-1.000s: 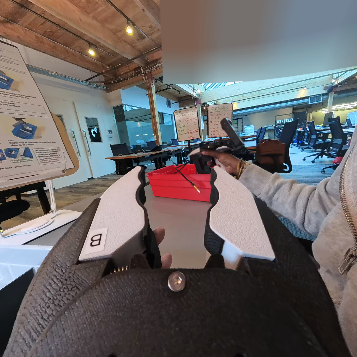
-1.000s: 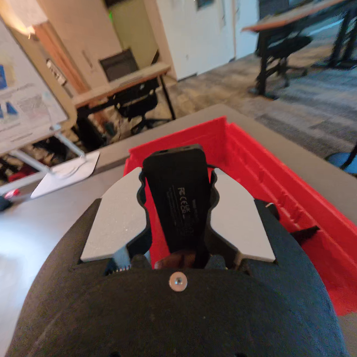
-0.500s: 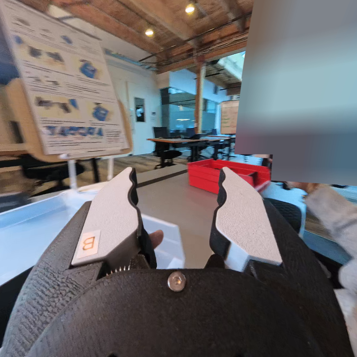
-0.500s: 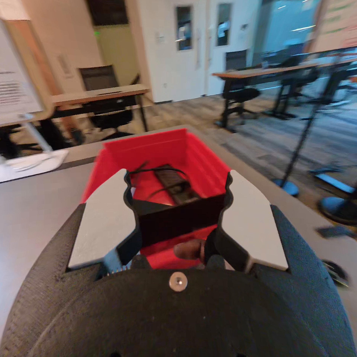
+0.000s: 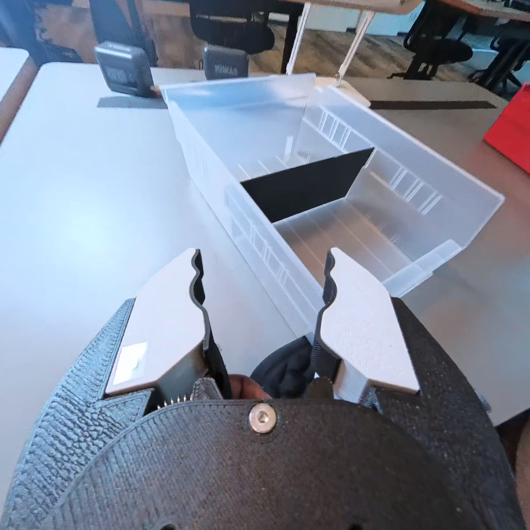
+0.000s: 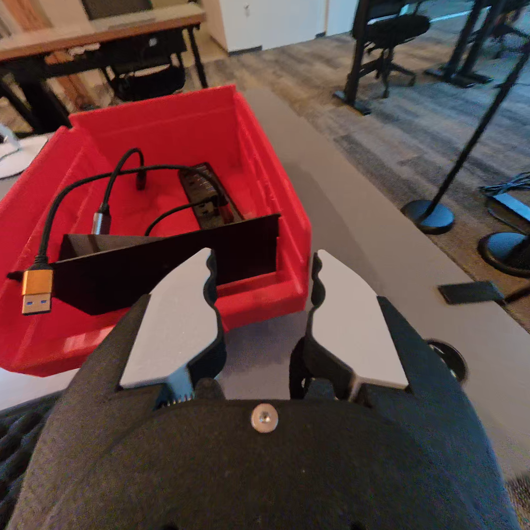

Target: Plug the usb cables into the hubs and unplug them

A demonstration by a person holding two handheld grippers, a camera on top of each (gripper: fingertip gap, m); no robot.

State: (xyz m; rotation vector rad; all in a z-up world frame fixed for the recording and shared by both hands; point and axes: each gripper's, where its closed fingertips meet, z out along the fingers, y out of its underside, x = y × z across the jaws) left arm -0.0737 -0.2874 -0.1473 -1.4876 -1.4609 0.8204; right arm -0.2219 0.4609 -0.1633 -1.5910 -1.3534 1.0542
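The hub (image 6: 205, 190), a black strip, lies in the far compartment of the red bin (image 6: 266, 160), behind a black divider (image 6: 160, 258) that looks tilted rather than square in its slots. Black cables (image 6: 86, 183) loop around it; one seems to reach its near end, though whether it is seated I cannot tell. A cable with a gold plug (image 6: 37, 286) hangs over the divider toward the near compartment, which looks otherwise empty.

The right tool (image 6: 262, 284) hovers above the bin's near right corner, spread wide and holding nothing. Reaching in from here could snag the looped cables and drag the hub, or knock the loose divider; the hanging plug may swing away from a careless pinch.

The left tool (image 5: 263, 284), also spread and empty, hangs over the surface (image 5: 86, 200) at the edge of a clear bin (image 5: 430, 183), whose two compartments, split by a black divider (image 5: 301, 186), show nothing inside.
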